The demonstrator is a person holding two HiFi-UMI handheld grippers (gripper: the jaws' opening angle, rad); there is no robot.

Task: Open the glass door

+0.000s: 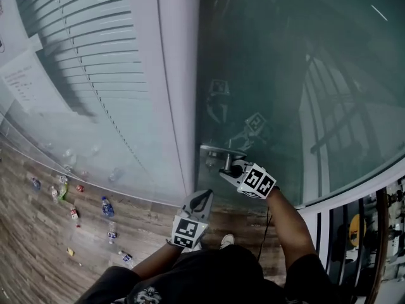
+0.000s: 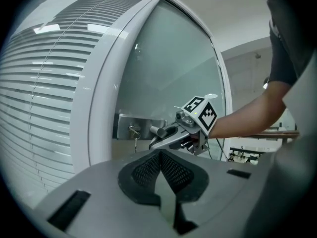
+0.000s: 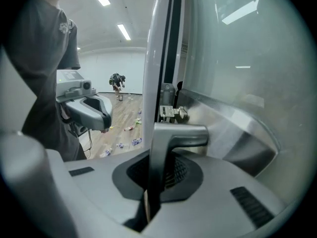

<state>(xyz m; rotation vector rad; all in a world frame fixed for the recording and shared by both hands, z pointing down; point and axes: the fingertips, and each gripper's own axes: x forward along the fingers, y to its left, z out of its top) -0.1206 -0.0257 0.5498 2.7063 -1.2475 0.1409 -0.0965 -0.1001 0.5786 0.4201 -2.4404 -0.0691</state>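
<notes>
At the far left we see a white sheet of paper (image 1: 25,81) stuck on the wall. Right of it, white slatted blinds (image 1: 95,37) fill the window. Below them, small plastic bottles (image 1: 106,206) lie scattered on the brown wooden floor (image 1: 31,265).

Next comes the broad white door frame (image 1: 172,75), running from far to near. Near its foot our left tongs (image 1: 204,197) point up towards the door. Their dark ribbed pads meet at the tips with nothing between them, and they touch neither frame nor handle.

Just right of them, a steel lock plate (image 2: 130,124) with a small key (image 2: 133,132) hanging from it sits at the left edge of the frosted glass door (image 1: 291,75). The silver metal lever handle (image 3: 179,135) juts from that plate. Our right tongs (image 1: 233,169) are clamped tight on the lever, whose bar runs down between the pads. The glass pane stretches away to the right, and the arm behind the right tongs reaches in from the near right.
</notes>
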